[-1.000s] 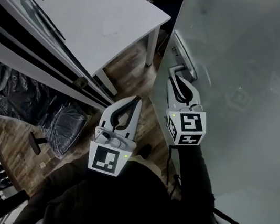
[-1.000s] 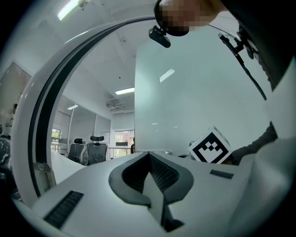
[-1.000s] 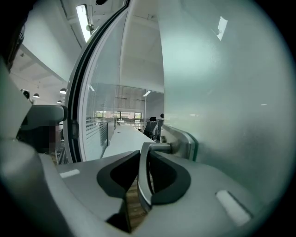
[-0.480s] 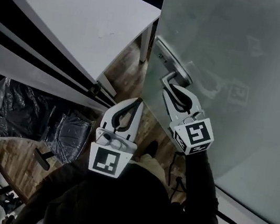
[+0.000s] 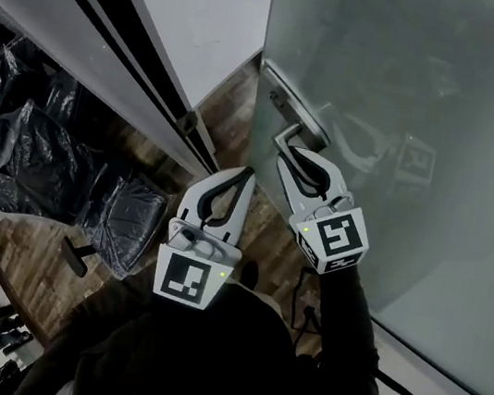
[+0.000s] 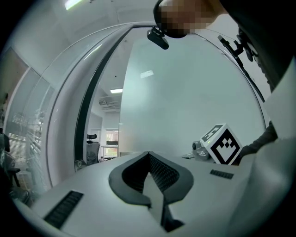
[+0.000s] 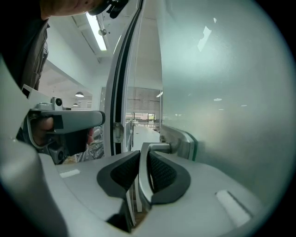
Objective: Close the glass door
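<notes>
The frosted glass door (image 5: 412, 107) fills the right of the head view. Its metal lever handle (image 5: 287, 135) sits near the door's left edge. My right gripper (image 5: 297, 157) is shut on that lever. In the right gripper view the handle (image 7: 142, 163) lies clamped between the dark pads, and its mounting plate (image 7: 179, 138) stands just beyond. The door frame (image 7: 118, 88) rises close to the left of it. My left gripper (image 5: 244, 178) hangs beside the door, shut, holding nothing. Its own view shows the pads (image 6: 159, 175) meeting, with the glass door (image 6: 185, 88) ahead.
A partition with black stripes (image 5: 114, 38) runs diagonally at the left. Behind it lies a white table (image 5: 224, 10). Chairs wrapped in dark plastic (image 5: 122, 213) stand on the wood floor (image 5: 232, 119) at lower left. The right gripper's marker cube (image 6: 223, 144) shows in the left gripper view.
The door has swung toward the striped partition with my right gripper on its handle. The gap at the door's edge has narrowed and the table is largely hidden. The left gripper barely moved.
</notes>
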